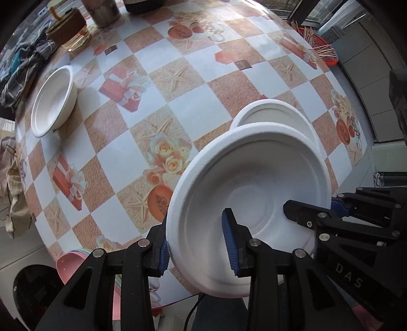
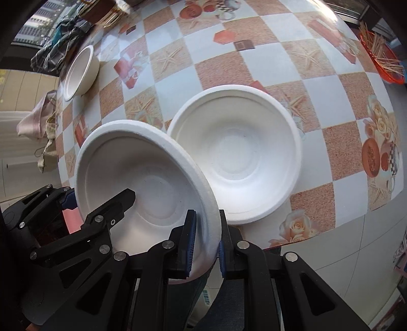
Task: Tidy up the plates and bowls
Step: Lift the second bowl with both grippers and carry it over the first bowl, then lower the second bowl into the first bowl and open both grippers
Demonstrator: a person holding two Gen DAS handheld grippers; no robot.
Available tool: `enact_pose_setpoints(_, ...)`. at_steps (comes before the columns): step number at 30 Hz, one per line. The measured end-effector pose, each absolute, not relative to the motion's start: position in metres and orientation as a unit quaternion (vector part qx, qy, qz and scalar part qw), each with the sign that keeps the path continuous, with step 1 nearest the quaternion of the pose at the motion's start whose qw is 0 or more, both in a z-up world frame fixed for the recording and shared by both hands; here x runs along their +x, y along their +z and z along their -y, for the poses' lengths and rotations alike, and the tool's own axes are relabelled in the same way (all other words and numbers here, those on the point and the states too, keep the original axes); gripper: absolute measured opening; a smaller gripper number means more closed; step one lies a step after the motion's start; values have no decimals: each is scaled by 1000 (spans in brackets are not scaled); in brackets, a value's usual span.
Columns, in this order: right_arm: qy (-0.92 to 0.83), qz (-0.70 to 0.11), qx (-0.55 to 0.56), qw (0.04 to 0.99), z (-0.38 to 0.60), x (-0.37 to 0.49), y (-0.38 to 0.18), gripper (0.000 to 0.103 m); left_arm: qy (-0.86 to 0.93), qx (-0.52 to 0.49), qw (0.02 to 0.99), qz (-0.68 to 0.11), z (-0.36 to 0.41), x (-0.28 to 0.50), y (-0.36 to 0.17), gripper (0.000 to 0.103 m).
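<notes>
White bowl (image 2: 152, 175) hangs tilted between my two hands, over the near edge of the table (image 1: 183, 107). My left gripper (image 1: 197, 242) is clamped on the left part of its rim, one blue pad (image 1: 229, 242) inside the bowl and the other outside. My right gripper (image 2: 206, 242) pinches the right part of the same rim, pads on either side of the wall. The held bowl's far lip overlaps the rim of a second white bowl (image 2: 236, 152) that sits flat on the checked tablecloth just beyond it; I cannot tell whether the two touch.

A third white bowl (image 1: 52, 101) sits well apart at the far left edge of the table, beside a heap of plaid cloth (image 1: 23, 68). Between it and the near bowls the tabletop lies open. A lidded glass cup (image 1: 68, 30) and a dark metal can (image 1: 104, 11) stand along the far edge, and an orange basket of sticks (image 2: 381, 56) sits at the far right corner.

Something pink (image 1: 68, 264) shows below the table's near left edge, mostly hidden by my left gripper's arms. The bottom part of the held bowl is cut off behind my fingers in both views.
</notes>
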State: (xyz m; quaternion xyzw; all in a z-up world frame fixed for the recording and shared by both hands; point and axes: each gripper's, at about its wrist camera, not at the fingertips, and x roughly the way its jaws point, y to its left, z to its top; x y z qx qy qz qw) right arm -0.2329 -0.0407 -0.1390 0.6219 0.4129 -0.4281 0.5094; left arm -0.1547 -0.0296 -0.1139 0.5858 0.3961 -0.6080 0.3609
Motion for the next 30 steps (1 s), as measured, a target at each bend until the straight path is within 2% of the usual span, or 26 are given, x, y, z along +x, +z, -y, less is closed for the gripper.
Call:
enact_pose_setpoints(8, -445, -379, 648, 488, 33, -280, -137, 18, -619, 597, 346, -376, 54, -204, -111, 39)
enact_pose_setpoints(20, -459, -368, 654, 475, 39, -328, -134, 18, -621, 601, 343, -368, 69, -219, -112, 39)
enact_pose_setpoints(25, -458, -371, 652, 477, 49, -327, -142, 18, -617, 598, 346, -377, 77, -221, -119, 46)
enact_pose_setpoints(28, -462, -372, 648, 477, 52, -328, -142, 19, -610, 600, 350, -380, 80, -213, -119, 59)
enact_pose_setpoints(29, -464, -368, 649, 477, 52, -330, -140, 27, -611, 599, 352, -380, 80, -210, -118, 64)
enact_pose_setpoints(30, -468, -363, 650, 476, 51, -333, -138, 51, -612, 598, 354, -378, 80, -205, -116, 67)
